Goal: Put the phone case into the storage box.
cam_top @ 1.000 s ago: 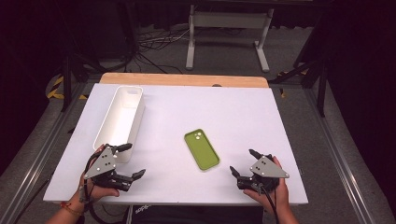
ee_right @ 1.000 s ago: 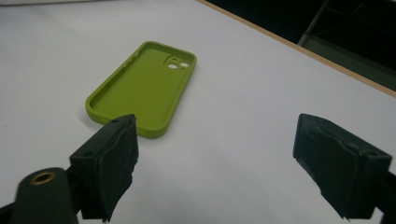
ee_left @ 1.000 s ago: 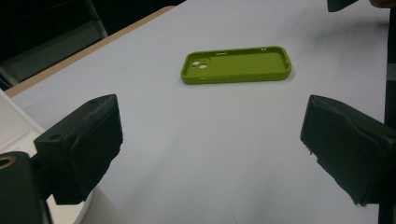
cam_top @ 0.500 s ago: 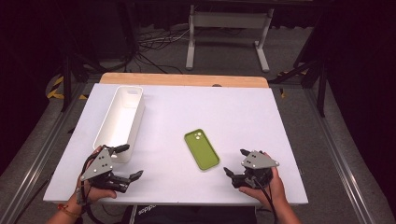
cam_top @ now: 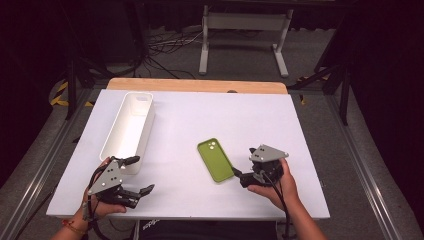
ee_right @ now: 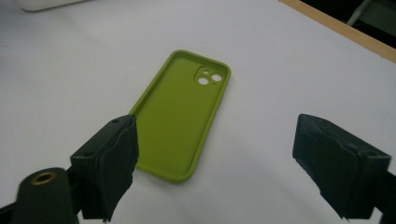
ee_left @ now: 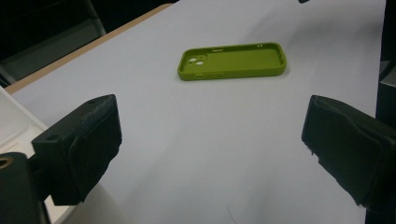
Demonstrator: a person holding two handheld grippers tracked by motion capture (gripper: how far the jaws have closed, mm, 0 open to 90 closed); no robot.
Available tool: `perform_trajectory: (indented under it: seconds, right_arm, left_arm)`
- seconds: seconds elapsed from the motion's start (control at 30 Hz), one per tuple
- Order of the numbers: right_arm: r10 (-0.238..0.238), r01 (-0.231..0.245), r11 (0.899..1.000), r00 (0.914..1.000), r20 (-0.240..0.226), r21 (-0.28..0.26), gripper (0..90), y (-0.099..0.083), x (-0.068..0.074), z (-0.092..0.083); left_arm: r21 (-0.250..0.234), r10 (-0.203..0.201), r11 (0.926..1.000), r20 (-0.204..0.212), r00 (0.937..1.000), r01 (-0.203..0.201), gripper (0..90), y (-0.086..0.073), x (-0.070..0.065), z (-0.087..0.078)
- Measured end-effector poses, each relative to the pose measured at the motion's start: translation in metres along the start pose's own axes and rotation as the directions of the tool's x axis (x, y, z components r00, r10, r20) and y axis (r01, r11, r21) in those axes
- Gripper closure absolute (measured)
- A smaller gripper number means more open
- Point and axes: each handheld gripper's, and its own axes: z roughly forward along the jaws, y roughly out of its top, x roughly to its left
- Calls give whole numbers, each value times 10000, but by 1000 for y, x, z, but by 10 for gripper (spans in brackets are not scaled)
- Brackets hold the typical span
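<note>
A green phone case (cam_top: pixel 215 160) lies hollow side up on the white table (cam_top: pixel 225 115), right of centre. My right gripper (cam_top: pixel 244 166) is open and sits just right of the case's near end, its jaws pointing at it. In the right gripper view the case (ee_right: pixel 180 116) lies ahead and slightly left, its near corner beside the left pad (ee_right: pixel 112 158), with nothing between the jaws of the gripper (ee_right: pixel 224 158). My left gripper (cam_top: pixel 141 175) is open near the table's front left corner. Its own view shows the case (ee_left: pixel 232 60) far ahead of the gripper (ee_left: pixel 212 135).
A long white bin (cam_top: pixel 128 130) stands on the left side of the table, just beyond my left gripper; its edge (ee_left: pixel 14 126) shows in the left gripper view. A wooden strip (cam_top: pixel 197 86) runs along the table's far edge. Cables and a stand lie on the floor behind.
My right gripper has moved left and away from the front edge, up to the phone case's near end. The left gripper has shifted only slightly. The case has not moved.
</note>
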Motion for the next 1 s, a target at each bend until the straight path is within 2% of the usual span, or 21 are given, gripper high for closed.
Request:
perform_trajectory:
  seconds: [0.07, 0.13, 0.2, 0.27, 0.37, 0.57, 0.67, 0.8, 0.97, 1.0]
  right_arm:
    - [-155, 159, 9996, 9997, -172, 216, 183, 14, -6, 8]
    - [-15, 37, 9991, 9987, -512, 426, 185, 22, -11, 13]
    - [-4, 34, 9985, 9985, -539, 553, 182, 29, -13, 18]
    - [96, -43, 9977, 9968, -796, 672, 162, 36, -16, 23]
    - [86, -26, 9966, 9973, -731, 824, 159, 46, -19, 32]
    - [122, -9, 9881, 9973, -729, 1538, 158, 60, -21, 60]
    - [216, -82, 9804, 9976, -659, 1966, 171, 62, -21, 71]
    - [321, -175, 9699, 9979, -562, 2431, 266, 63, -24, 87]
    - [792, -639, 9547, 9960, -411, 2906, 341, 61, -33, 103]
    - [957, -796, 9491, 9947, -383, 3047, 372, 61, -34, 106]
  left_arm:
    - [-34, 16, 10000, 62, 10000, -15, 59, -1, 0, 0]
    - [-87, 66, 9999, 107, 9999, -65, 58, -1, 0, 0]
    - [18, 70, 10000, 102, 9999, -71, 59, -1, 0, -1]
    - [47, 27, 10000, 80, 10000, -27, 59, -2, -1, -1]
    - [40, 29, 10000, 67, 10000, -30, 59, -2, -1, -1]
    - [161, 90, 9998, 82, 9999, -91, 59, -2, -3, -2]
    - [102, -4, 9999, 76, 10000, 3, 59, -3, -4, -2]
    - [212, 32, 9998, 93, 10000, -34, 62, -2, -3, -1]
    - [248, 70, 9997, 134, 9999, -74, 66, -2, -5, 1]
    - [279, 92, 9996, 177, 9998, -97, 65, -2, -6, 2]
